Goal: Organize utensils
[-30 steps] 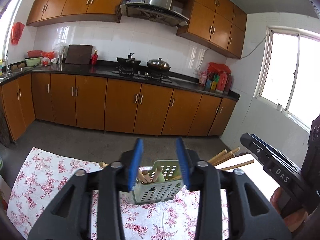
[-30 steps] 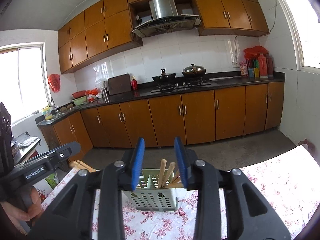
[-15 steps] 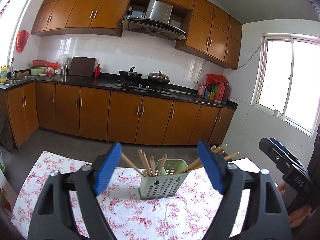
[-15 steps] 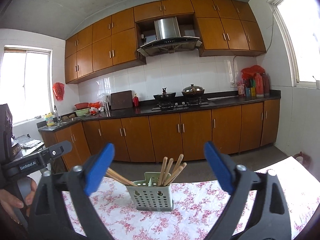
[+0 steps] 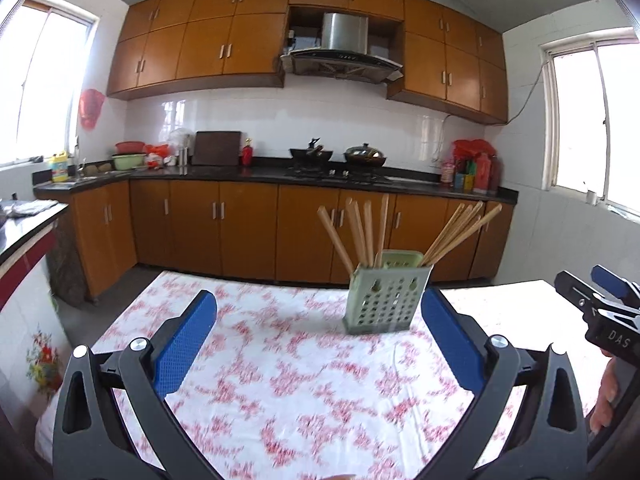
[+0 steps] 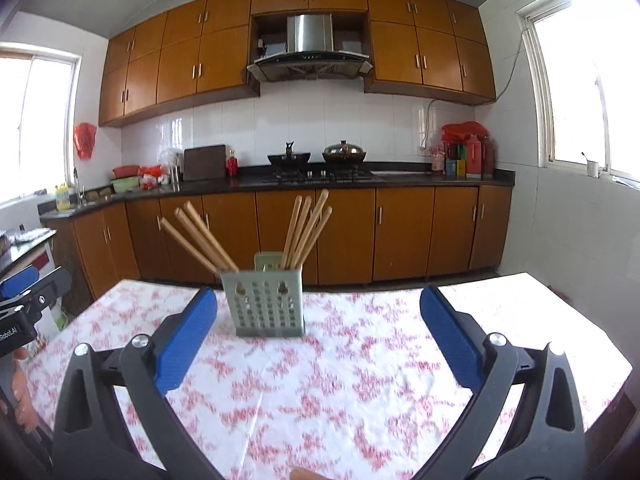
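Two grippers, both spread wide with nothing between the pads. My left gripper (image 5: 318, 344) hangs over the floral tablecloth (image 5: 280, 380); the right gripper (image 6: 318, 340) does the same. The left one's jaws are on the last of their opening.

The green perforated utensil holder (image 5: 386, 300) stands upright on the table, toward its far edge, well clear of both sets of pads. From the left wrist it sits right of centre, from the right wrist left of centre (image 6: 266, 304). Chopsticks (image 5: 360, 232) stick out in two fans, one leaning left, one leaning right; the lower ends are hidden inside the holder. I can't get a reliable count, since some overlap.

The cloth pattern is smeared near the lens in both views. The table's near edge is cut off by the gripper bodies. In the right wrist view, at the left border, I see only part of the left gripper body and a hand (image 6: 18, 384) under it. The counter clutter beyond is too small to identify with confidence.
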{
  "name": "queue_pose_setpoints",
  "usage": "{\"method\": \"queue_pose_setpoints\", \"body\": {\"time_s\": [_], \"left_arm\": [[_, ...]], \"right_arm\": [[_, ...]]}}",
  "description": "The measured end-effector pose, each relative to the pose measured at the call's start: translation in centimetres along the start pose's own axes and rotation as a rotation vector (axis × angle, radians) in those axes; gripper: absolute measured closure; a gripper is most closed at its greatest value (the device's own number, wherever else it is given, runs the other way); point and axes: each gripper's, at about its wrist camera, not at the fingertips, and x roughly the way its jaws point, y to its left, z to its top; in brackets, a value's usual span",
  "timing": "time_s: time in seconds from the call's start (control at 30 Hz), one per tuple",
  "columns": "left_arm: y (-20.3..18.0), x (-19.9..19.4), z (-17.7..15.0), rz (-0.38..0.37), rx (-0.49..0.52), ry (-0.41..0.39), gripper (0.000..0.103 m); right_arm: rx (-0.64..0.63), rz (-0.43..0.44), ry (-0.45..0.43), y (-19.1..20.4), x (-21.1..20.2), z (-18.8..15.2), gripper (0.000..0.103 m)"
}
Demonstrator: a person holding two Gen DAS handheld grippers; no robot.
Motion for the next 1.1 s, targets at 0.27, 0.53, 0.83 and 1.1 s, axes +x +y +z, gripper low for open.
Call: {"method": "queue_pose_setpoints", "body": {"time_s": [0.27, 0.53, 0.83, 1.1], "left_arm": [[0.3, -2.1, -3.9, 0.083, 0.012, 0.001, 0.002], [-0.1, -2.7, -6.9, 0.089, 0.028, 0.038, 0.002], [-0.7, -3.4, -9.0, 0.064, 0.025, 0.049, 0.002], [-0.9, -3.7, -9.4, 0.056, 0.017, 0.056, 0.002]], "right_arm": [[-0.062, 0.003, 0.025, 1.3, -1.6, -4.7, 0.004], [-0.067, 0.005, 0.080, 1.6, -2.1, -8.1, 0.004], [-0.044, 0.019, 0.095, 1.3, -3.0, -9.5, 0.004], [-0.034, 0.013, 0.098, 1.2, -3.3, -9.8, 0.004]]}}
